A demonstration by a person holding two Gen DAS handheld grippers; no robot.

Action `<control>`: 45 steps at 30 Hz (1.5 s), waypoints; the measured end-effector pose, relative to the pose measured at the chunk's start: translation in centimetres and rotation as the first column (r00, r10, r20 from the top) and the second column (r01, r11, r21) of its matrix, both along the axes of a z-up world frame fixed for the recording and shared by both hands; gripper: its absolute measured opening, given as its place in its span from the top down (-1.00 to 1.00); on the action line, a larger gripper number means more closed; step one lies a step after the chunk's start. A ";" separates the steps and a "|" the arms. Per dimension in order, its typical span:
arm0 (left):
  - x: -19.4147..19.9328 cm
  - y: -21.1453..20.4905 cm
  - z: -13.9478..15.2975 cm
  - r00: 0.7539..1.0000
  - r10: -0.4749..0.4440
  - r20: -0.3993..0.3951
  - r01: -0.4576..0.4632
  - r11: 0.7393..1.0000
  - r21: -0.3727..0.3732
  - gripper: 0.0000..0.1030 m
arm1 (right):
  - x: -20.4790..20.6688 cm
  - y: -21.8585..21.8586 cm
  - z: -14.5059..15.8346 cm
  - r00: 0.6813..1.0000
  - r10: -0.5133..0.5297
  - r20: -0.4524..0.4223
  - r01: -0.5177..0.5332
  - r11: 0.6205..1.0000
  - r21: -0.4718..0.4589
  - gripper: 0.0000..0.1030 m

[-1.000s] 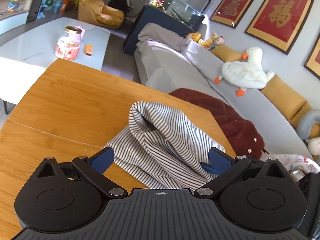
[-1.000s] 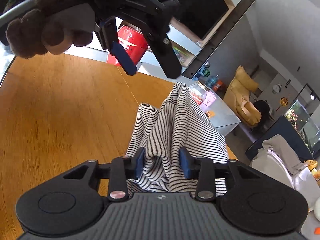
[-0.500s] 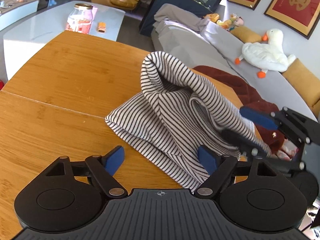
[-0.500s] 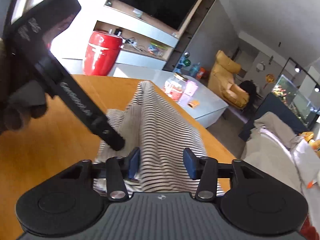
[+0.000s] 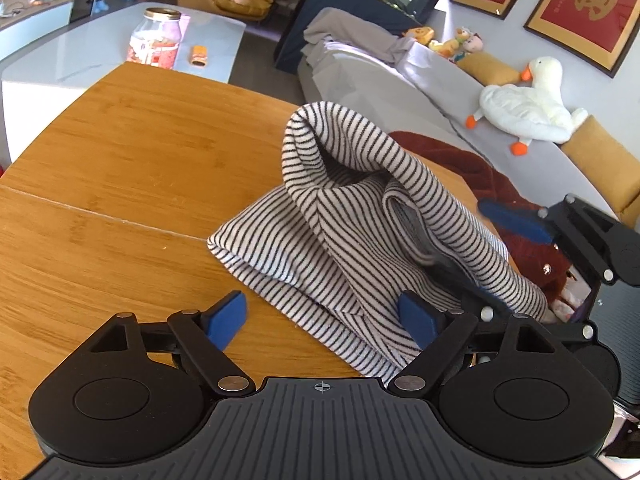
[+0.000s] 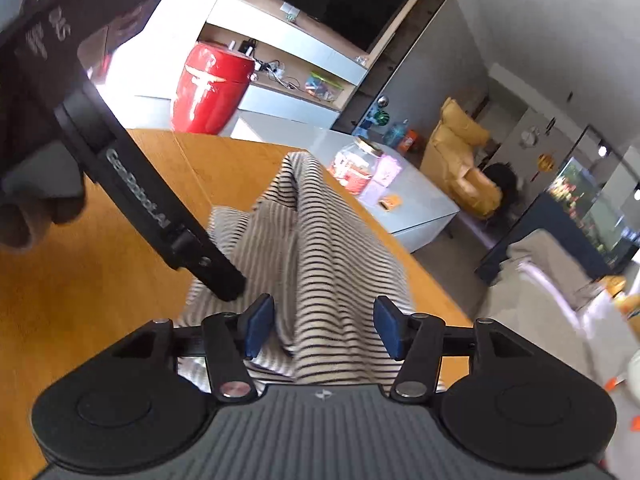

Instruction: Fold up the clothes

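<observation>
Both grippers' opening fingers (image 6: pixel 259 326) astride garment (image 5: pixel 360 216)

A grey sofa (image 5: pixel 384 92) carries a plush goose (image 5: pixel 524 106); 2 red framed pictures (image 5: pixel 588 4) hang above. A white coffee table (image 5: pixel 80 48) holds a jar (image 5: pixel 156 40).

A: What makes up the left gripper (image 5: pixel 320 316)?

B: A matte black ribbed body, two round black side housings, angled black link arms with silver pivot screws, and blue pads (image 5: pixel 224 318) on the fingers. A small crosshair mark sits at the body's centre.

A: And the right gripper (image 6: pixel 322 326)?

B: The same build: black ribbed shell, silver screws, blue pads (image 6: pixel 259 326). Seen from there, the left unit's black arm bears pale lettering, and the hand (image 6: pixel 28 204) wears a dark glove.
</observation>
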State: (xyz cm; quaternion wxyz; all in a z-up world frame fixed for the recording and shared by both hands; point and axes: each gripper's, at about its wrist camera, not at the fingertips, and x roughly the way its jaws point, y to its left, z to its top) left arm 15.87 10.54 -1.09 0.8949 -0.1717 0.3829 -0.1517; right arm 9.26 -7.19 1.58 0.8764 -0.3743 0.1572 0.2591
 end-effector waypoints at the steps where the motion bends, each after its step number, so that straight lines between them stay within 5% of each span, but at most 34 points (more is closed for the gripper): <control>1: 0.0 0.0 0.0 1.000 0.001 0.001 -0.001 1.000 0.000 -0.73 | -0.1 0.2 -0.4 0.996 -0.009 0.091 0.015 0.998 -0.064 -0.06; 2: 0.1 -0.1 0.0 1.000 0.001 0.002 -0.001 1.000 0.000 -0.74 | -0.1 0.2 -0.6 0.990 -0.014 0.141 0.028 0.995 -0.093 -0.06; 6: 0.0 -0.5 0.0 1.000 -0.007 0.010 0.007 1.000 0.017 -0.76 | 0.7 0.0 -0.3 0.996 0.044 -0.083 -0.047 0.998 -0.036 -0.11; 10: -0.2 -0.6 0.2 1.000 0.001 -0.003 -0.001 1.000 0.007 -0.73 | 1.4 0.4 -1.2 1.000 0.002 0.030 0.001 0.996 -0.091 -0.28; 12: -0.8 -0.6 0.6 1.000 -0.021 0.000 0.021 0.999 -0.033 -0.67 | 2.3 0.0 -0.7 0.999 -0.044 0.005 0.044 0.998 -0.052 -0.03; 13: -1.2 -0.7 0.8 0.999 -0.042 0.007 0.042 0.997 -0.059 -0.56 | 2.7 -0.3 -0.5 0.998 -0.066 -0.007 0.066 0.997 -0.033 0.31; 16: -2.2 -1.6 0.8 0.995 -0.098 0.016 0.100 0.987 -0.130 -0.06 | 3.3 -1.3 -0.1 0.995 -0.098 -0.002 0.098 0.995 -0.005 0.55; 21: -2.3 -3.2 0.3 0.988 -0.149 0.049 0.154 0.980 -0.125 0.05 | 3.0 -2.8 7.1 0.992 -0.033 -0.126 0.063 0.967 0.245 0.72; 24: -2.2 -3.5 -0.5 0.985 -0.161 0.060 0.168 0.977 -0.131 0.04 | 2.5 -2.4 9.5 0.947 0.128 -0.295 0.000 0.918 0.397 0.79; 26: -2.4 -3.4 -0.9 0.984 -0.165 0.072 0.174 0.976 -0.129 0.04 | 2.7 -1.4 8.5 0.896 0.194 -0.400 -0.009 0.908 0.419 0.79; 31: -3.1 -3.1 -1.4 0.983 -0.168 0.068 0.175 0.977 -0.120 -0.05 | 5.5 -1.3 4.4 0.784 0.228 -0.578 0.064 0.896 0.440 0.77; 34: -3.1 -3.2 -1.5 0.984 -0.167 0.066 0.174 0.977 -0.123 -0.05 | 6.2 -1.7 3.7 0.761 0.231 -0.607 0.101 0.881 0.462 0.76; 40: -3.6 -3.0 -0.8 0.984 -0.168 0.056 0.172 0.982 -0.082 -0.16 | 5.9 -1.3 3.3 0.788 0.212 -0.578 0.074 0.899 0.432 0.72; 45: -5.1 0.2 0.7 0.991 -0.119 0.067 0.123 0.991 -0.045 -0.37 | 4.8 -1.2 2.9 0.854 0.187 -0.485 0.017 0.923 0.385 0.67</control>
